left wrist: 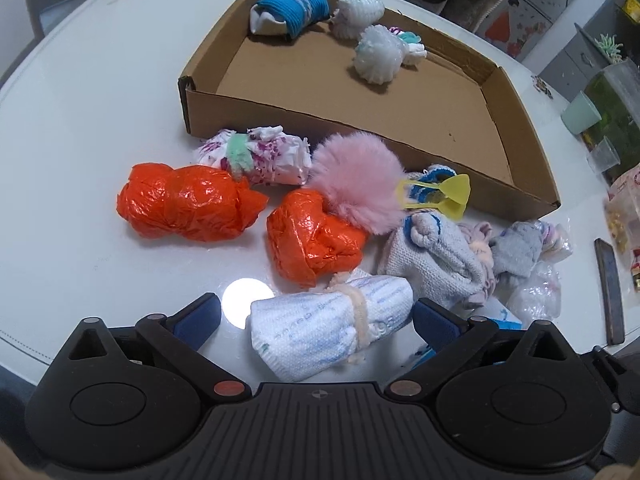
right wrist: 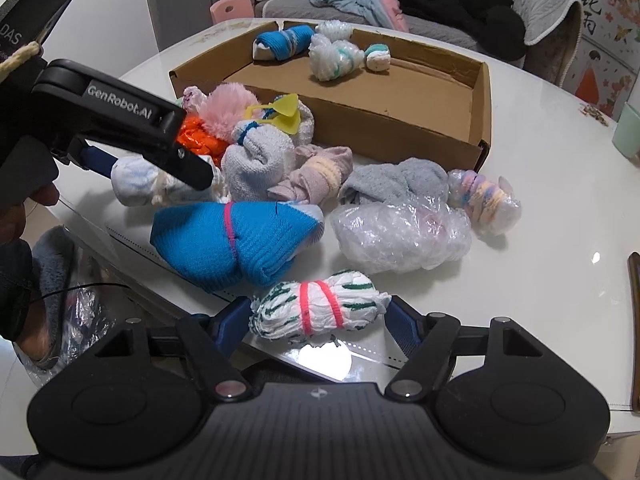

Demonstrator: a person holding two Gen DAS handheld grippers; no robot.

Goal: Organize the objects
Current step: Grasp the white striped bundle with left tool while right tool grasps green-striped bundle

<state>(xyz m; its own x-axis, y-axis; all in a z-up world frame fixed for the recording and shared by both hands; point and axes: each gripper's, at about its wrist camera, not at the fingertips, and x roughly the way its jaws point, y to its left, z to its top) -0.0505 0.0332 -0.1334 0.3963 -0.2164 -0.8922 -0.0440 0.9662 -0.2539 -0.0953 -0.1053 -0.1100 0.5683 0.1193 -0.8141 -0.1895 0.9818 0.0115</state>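
A shallow cardboard box [left wrist: 516,148] lies on the white table and holds three bundles, one blue [left wrist: 290,10]; it also shows in the right wrist view [right wrist: 482,92]. Several loose bundles lie in front of it: two orange plastic ones [left wrist: 184,202], a pink fluffy one [left wrist: 356,176], sock rolls. My left gripper [left wrist: 316,316] is open around a white cloth roll tied with cream string [left wrist: 320,326], with a gap on the left side. My right gripper [right wrist: 318,314] is open around a white-and-green roll with pink bands [right wrist: 320,304]. The left gripper also shows in the right wrist view [right wrist: 160,168].
A big blue sock bundle [right wrist: 236,240], a clear bubble-wrap bundle [right wrist: 400,234] and a grey sock [right wrist: 396,182] lie mid-table. A green cup [left wrist: 580,112] and a fish tank stand at the right. A dark phone [left wrist: 610,292] lies near the table's right edge.
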